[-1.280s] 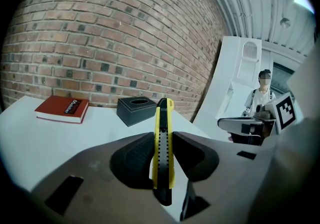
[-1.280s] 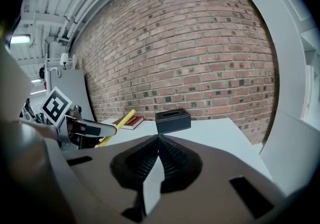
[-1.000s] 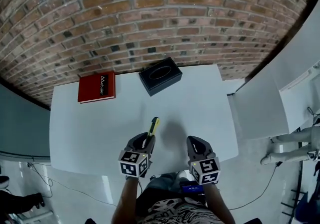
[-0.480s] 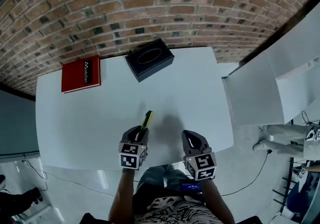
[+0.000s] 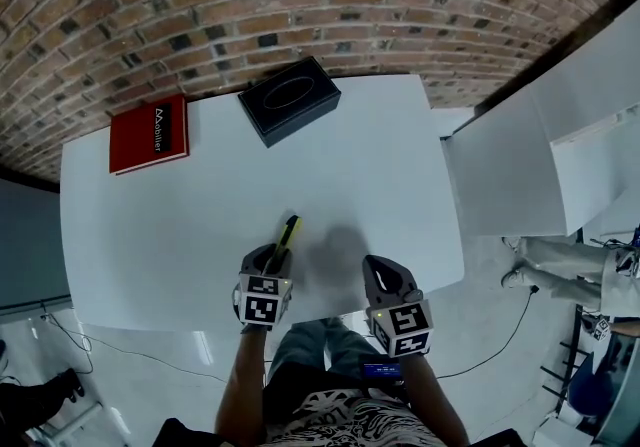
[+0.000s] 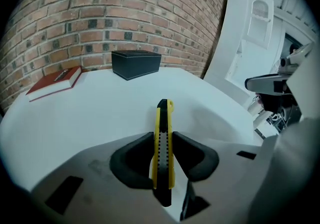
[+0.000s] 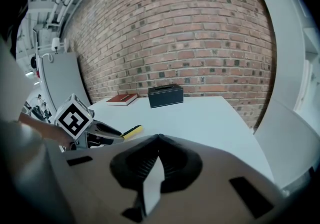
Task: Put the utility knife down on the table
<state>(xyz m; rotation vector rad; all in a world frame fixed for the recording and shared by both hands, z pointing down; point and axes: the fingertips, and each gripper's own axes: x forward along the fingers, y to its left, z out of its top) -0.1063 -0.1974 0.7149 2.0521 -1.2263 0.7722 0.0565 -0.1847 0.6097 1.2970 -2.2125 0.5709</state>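
Still, your left tool [image 5: 271,259] stays clamped on the utility knife [image 5: 289,231], tip pointing forward over the tabletop [image 5: 180,215] near its front edge, much as a second ago. Your right tool [image 5: 383,276] is closed, empty. The set-down isn't done yet.

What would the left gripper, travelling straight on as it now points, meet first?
Probably nothing nearby: the left gripper, shut on the yellow-and-black utility knife, points over the white table, just right of the black rectangular box, toward the brick wall.
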